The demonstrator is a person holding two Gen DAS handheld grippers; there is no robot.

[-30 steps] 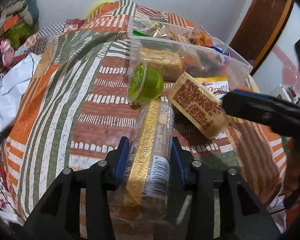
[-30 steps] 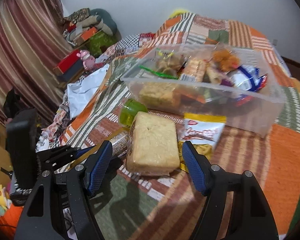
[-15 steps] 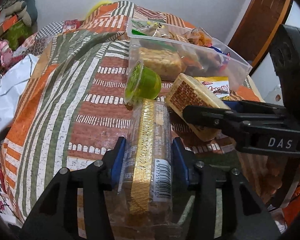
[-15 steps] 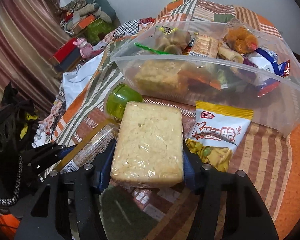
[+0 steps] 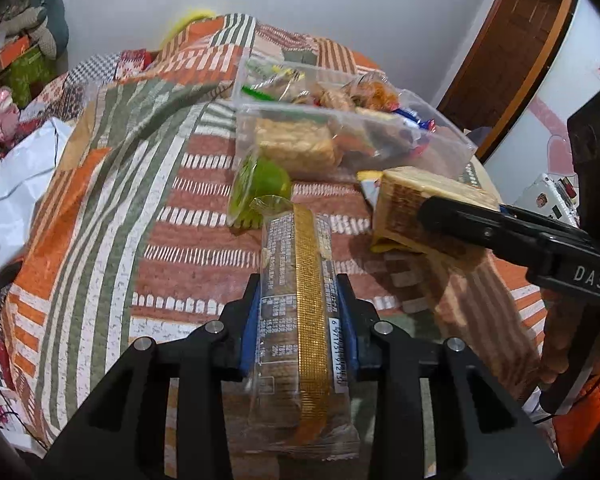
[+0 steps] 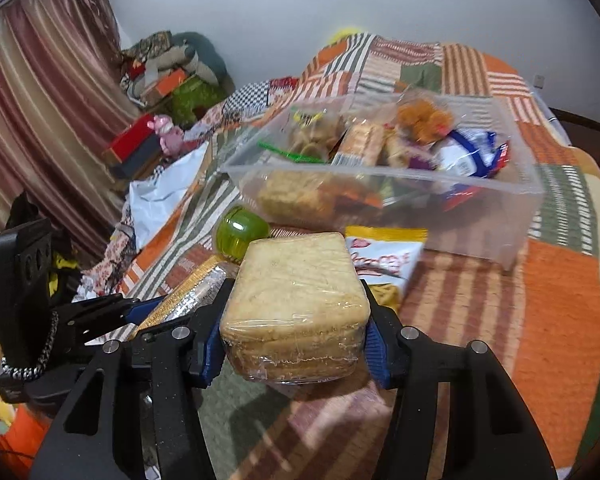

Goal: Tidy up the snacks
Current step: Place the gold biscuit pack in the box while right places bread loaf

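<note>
With jaws just closing, our left hand-held gripper (image 5: 300, 320) clamped the gold-striped cracker pack (image 5: 300, 300) at lower centre, our right hand-held gripper (image 6: 294, 340) gripped the wrapped cake (image 6: 296, 292), both ready for the clear bin (image 6: 380, 176) above.

We are in a home bedroom. A bed covered by a patchwork quilt of orange, green and white stripes (image 6: 480, 80) fills the middle, ringed by plain pale walls. A long pleated curtain in dusky pink and beige (image 6: 40, 92) hangs at one side, beside a heap of folded clothes and soft cushions (image 6: 172, 64). A dark brown wooden door (image 5: 516, 44) stands behind, and a small pink plush toy (image 6: 166, 134) lies near the bed.
</note>
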